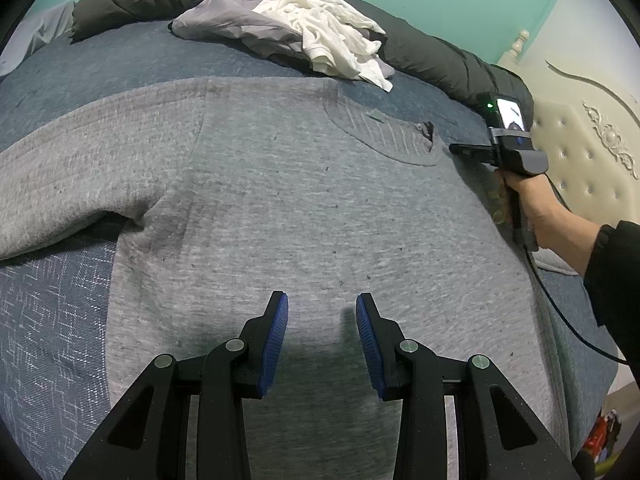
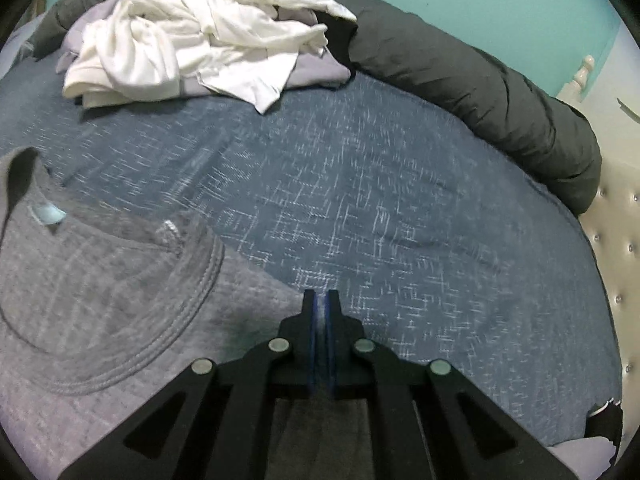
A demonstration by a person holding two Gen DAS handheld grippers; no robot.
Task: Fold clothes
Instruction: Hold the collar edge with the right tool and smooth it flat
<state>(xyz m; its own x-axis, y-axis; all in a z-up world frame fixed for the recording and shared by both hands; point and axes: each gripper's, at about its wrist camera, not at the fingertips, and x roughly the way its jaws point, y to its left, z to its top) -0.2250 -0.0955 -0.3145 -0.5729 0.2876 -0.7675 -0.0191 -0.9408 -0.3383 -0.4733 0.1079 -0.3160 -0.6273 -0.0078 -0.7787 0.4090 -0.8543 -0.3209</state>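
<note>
The grey sweater [image 1: 304,208] lay spread flat on the blue bedspread [image 2: 400,208], neckline toward the far side. It looked thick, soft and limp, likely to sag and drag rather than slide, so edges such as shoulder, hem or sleeve seemed the best holds. The right gripper [image 2: 321,300] was pressed together at the shoulder edge beside the collar [image 2: 188,312], seemingly with a thin bit of cloth pinched. The left gripper [image 1: 322,300] hovered spread over the lower body, gripping nothing. A heap of white and lilac clothes [image 1: 320,36] waited by the dark duvet [image 1: 440,60].
</note>
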